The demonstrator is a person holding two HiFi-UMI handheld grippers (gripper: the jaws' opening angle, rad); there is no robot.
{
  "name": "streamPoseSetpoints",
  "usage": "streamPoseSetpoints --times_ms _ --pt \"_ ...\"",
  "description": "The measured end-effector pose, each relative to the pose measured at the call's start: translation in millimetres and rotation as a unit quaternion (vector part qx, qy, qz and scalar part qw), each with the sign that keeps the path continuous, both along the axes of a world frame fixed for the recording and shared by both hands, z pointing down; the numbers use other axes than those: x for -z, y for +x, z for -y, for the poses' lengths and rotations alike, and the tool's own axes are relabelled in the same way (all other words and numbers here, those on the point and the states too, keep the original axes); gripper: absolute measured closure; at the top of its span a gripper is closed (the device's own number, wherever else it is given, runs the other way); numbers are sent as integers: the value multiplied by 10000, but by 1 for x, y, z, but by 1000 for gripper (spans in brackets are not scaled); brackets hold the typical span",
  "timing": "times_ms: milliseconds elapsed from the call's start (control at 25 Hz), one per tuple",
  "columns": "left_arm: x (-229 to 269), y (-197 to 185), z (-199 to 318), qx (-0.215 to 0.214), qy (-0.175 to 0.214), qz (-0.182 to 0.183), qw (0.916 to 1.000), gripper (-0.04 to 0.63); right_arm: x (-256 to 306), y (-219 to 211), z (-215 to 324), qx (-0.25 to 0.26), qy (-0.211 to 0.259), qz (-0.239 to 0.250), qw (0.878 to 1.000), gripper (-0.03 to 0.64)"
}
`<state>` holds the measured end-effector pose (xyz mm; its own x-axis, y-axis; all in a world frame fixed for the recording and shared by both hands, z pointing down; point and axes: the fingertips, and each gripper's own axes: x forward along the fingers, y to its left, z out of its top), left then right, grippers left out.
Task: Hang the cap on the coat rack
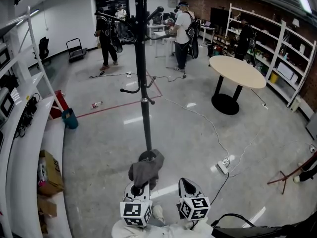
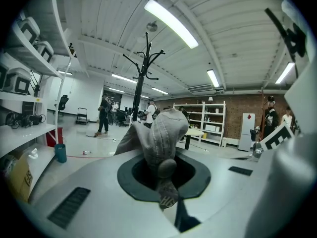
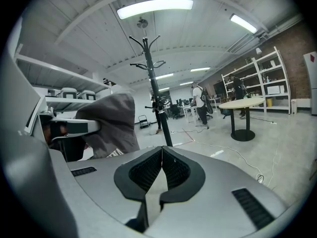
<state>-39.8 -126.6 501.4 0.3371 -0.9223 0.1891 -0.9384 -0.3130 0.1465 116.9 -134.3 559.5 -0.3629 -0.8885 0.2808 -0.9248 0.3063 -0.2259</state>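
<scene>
cap, grey and crumpled, sits pinched in the left gripper, low in the head view and just in front of the foot of the coat rack. in the left gripper view the fabric bunches up out of the jaws, which are clamped tight on a fold of it, and the crown of the cap rises in front of the distant rack. none of the rack's hooks carries the cap; they stand well above it.

the right gripper hangs just beside the left one, on its right, with its jaws pressed together and nothing between them. its own view shows the cap off to the left, draped from the other gripper, and the black pole of the rack straight ahead.

a round table stands well to the right on the grey floor, a white power strip with its cable lies between it and the grippers, and several people stand at the far end of the room.
</scene>
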Motion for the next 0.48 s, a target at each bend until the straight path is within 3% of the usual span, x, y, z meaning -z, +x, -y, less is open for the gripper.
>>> streamPoseSetpoints --times_ms 480 --pt "5 -10 70 17 75 -27 10000 577 2 -6 70 -26 -32 9 10000 606"
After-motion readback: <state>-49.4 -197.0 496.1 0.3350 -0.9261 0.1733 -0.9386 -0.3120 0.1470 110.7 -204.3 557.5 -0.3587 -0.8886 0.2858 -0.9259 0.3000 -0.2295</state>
